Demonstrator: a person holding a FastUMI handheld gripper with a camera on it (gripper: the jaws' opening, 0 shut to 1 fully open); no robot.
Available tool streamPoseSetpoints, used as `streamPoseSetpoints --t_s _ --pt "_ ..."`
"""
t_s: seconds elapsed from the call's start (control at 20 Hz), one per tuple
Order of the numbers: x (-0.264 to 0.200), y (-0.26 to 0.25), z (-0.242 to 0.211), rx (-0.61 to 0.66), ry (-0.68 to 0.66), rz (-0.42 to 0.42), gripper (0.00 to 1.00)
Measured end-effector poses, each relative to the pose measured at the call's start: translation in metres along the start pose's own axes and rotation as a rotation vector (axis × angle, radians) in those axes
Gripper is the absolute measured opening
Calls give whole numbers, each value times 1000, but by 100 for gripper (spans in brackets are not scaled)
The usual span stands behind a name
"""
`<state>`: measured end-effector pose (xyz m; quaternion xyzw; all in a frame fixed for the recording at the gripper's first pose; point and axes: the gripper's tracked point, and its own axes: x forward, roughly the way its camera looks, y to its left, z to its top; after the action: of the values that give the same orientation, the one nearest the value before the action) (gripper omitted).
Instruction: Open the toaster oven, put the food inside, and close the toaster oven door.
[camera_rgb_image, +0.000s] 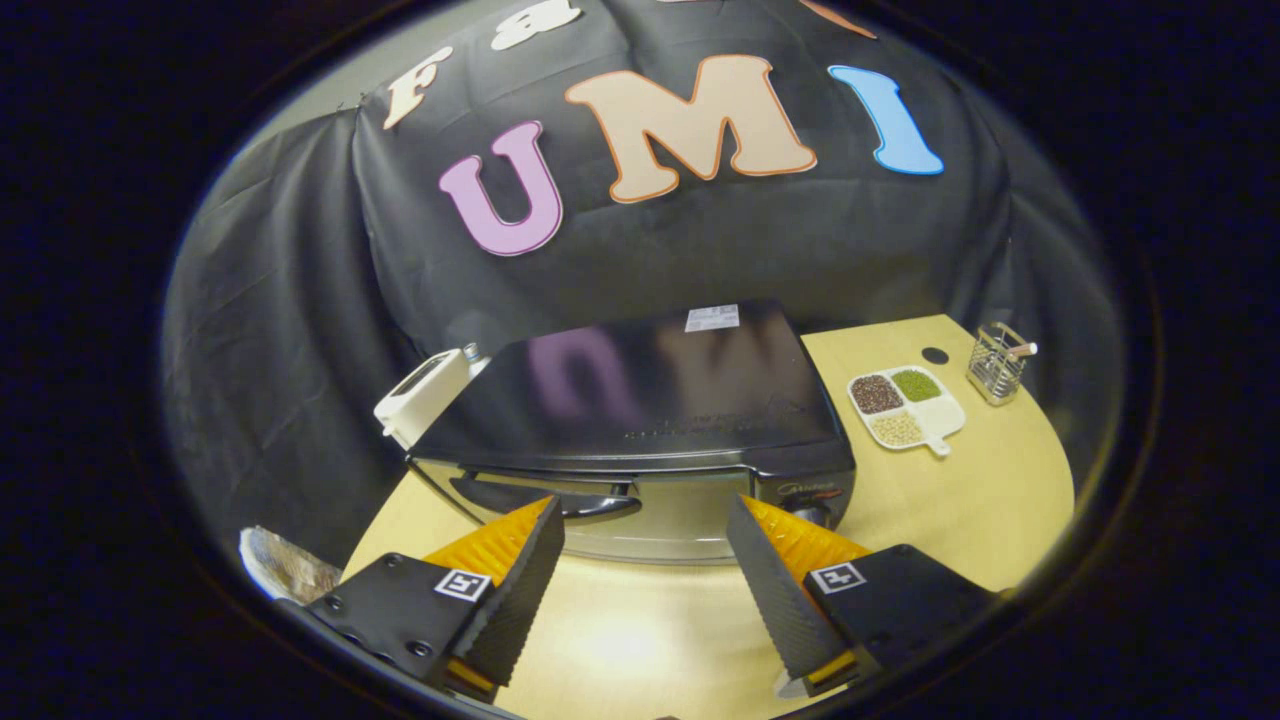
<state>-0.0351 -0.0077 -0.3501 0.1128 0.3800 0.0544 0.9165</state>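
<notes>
A: Gripper (645, 525) status?

B: Fingers spread wide, nothing held between them. They hang above the bench (990, 500), pointing at the front of the toaster oven (640, 400).

A: Oven position and door?

B: It sits just ahead of the fingertips, middle of the bench, backed against the black cloth wall. The door looks closed. Its dark handle (545, 498) runs along the upper front edge, and the left finger (505, 590) overlaps the handle's lower edge in view; I cannot tell whether it touches. The glossy dark top reflects the wall.

A: Food?

B: A pale, crumpled-looking item (285, 570) lies to the left of the left finger, at the bench's near left corner. Too blurred to say what it is.

A: Anything else on the bench?

B: A white boxy object (425, 395) stands against the oven's left rear corner. To the right of the oven, well apart from the fingers, a white divided plate (945, 412) holds dark, green and pale grains in separate sections. Beyond it stands a wire basket (995, 365).
</notes>
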Motion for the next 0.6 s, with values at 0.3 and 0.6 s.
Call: streamPoseSetpoints --t_s 0.3,0.6 --pt "-58 -46 45 31 -144 -13 99" --pt "-147 -149 152 24 -358 -175 99"
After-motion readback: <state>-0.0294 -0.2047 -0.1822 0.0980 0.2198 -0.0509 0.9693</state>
